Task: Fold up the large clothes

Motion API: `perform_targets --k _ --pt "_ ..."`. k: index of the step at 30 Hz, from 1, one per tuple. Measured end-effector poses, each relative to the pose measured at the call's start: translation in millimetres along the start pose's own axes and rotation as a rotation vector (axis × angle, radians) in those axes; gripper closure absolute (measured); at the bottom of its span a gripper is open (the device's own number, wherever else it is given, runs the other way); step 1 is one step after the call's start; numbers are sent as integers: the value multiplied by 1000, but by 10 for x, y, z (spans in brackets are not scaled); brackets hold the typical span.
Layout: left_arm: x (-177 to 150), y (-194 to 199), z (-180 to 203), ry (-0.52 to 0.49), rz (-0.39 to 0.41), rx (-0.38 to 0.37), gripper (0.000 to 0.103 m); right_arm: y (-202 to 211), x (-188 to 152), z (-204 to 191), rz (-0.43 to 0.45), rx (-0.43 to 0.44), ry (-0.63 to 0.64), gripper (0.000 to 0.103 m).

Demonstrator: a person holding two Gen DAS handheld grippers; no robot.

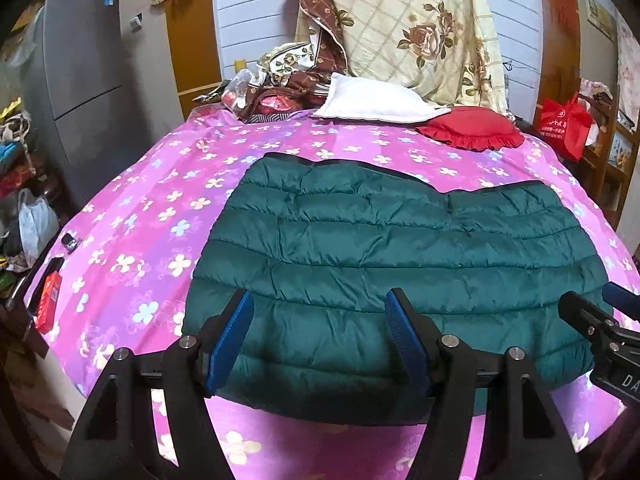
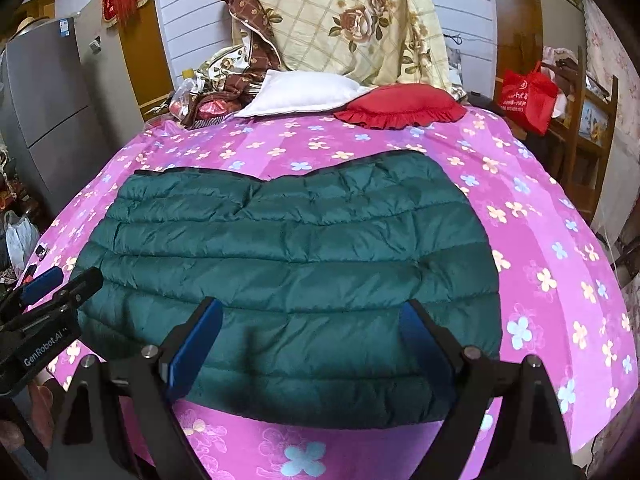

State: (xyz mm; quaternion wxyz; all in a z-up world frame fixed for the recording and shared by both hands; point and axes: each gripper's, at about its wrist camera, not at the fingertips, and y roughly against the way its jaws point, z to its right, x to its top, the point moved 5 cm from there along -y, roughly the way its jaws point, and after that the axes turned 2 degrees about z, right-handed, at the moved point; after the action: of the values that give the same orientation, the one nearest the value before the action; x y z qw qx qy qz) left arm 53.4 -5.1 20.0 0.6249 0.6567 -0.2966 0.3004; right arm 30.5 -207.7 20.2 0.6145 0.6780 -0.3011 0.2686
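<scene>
In front of you lies the dark green quilted puffer jacket (image 1: 400,264) (image 2: 288,264), already folded into a broad, roughly rectangular bundle. It rests flat on the pink bedspread with pale flower print (image 1: 160,208) (image 2: 540,240), its padded channels running crosswise in horizontal bands. The shiny fabric is lightly creased. Along the far edge you can see a thin dark trim and a shallow dip near the middle. The near edge is rounded and puffy.

**Two wrist cameras, side by side over the bed**

Each looks forward and down between its own fingers, close above the near edge of the jacket (image 1: 384,248). Both share the jacket, the bed (image 2: 532,240) and, seemingly, the same far wall.
</scene>
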Motion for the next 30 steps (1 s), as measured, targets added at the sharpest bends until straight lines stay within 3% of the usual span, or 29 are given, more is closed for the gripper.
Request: perform_targets --k 30 --pt "-98 -148 56 -1 -25 -11 53 -106 -5 -53 -20 -16 14 10"
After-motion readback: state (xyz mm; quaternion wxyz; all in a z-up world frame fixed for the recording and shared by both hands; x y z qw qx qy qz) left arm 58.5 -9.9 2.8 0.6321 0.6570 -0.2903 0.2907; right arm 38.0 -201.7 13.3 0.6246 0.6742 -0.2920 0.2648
